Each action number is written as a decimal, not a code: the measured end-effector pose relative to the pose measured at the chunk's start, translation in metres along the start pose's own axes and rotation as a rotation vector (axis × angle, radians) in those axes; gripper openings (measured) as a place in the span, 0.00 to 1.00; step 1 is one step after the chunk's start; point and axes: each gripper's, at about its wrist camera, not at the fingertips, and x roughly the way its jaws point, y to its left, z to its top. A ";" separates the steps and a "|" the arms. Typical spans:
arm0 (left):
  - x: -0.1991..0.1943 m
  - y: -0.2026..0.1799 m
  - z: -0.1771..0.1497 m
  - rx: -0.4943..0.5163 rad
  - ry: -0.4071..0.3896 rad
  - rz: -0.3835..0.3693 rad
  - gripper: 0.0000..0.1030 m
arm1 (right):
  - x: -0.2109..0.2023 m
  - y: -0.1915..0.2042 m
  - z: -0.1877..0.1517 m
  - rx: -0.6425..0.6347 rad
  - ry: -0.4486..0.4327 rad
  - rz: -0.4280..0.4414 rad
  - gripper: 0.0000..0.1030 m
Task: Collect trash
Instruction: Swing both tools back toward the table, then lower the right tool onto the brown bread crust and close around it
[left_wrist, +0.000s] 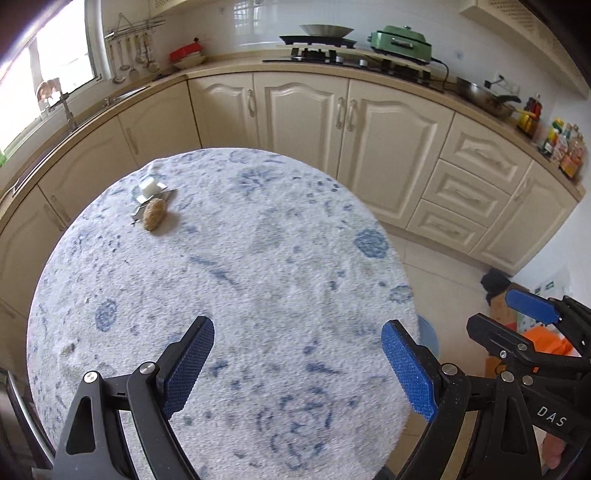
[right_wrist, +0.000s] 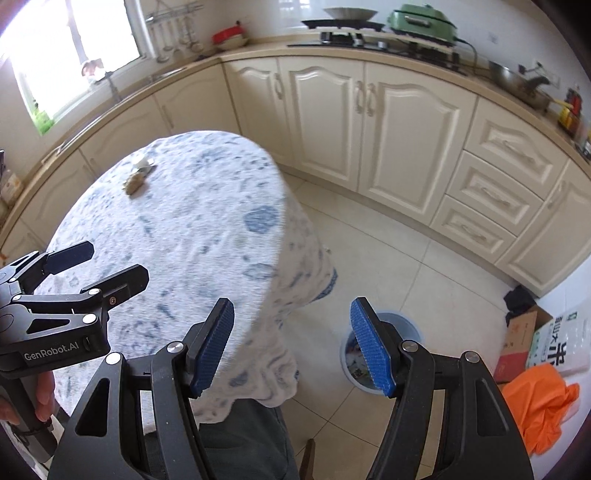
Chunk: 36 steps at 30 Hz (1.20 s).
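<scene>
Left wrist view: we hold the left tool (left_wrist: 297, 363) spread and empty over the tabletop (left_wrist: 258, 258); right tool (right_wrist: 291, 341) also spread, trash (left_wrist: 154, 213) at the far edge

Brown crumpled lump of trash (left_wrist: 154, 219) on far left of tablecloth, touching silvery foil wrapper (left_wrist: 153, 199) behind it, small white cup-like piece (left_wrist: 148, 186) upright on wrapper, blue waste bin (right_wrist: 410, 325) on floor at right

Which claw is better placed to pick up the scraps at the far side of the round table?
Probably the left claw: it hangs open over the tablecloth, facing the scraps. The right claw, also open, sits off the table edge above the bin.
</scene>
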 end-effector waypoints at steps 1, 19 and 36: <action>-0.004 0.006 -0.003 -0.010 -0.001 0.010 0.87 | 0.002 0.007 0.002 -0.010 0.002 0.007 0.65; -0.005 0.139 -0.018 -0.253 0.046 0.151 0.87 | 0.054 0.109 0.031 -0.159 0.062 0.123 0.65; 0.061 0.229 0.029 -0.365 0.027 0.191 0.88 | 0.135 0.186 0.112 -0.164 0.124 0.166 0.65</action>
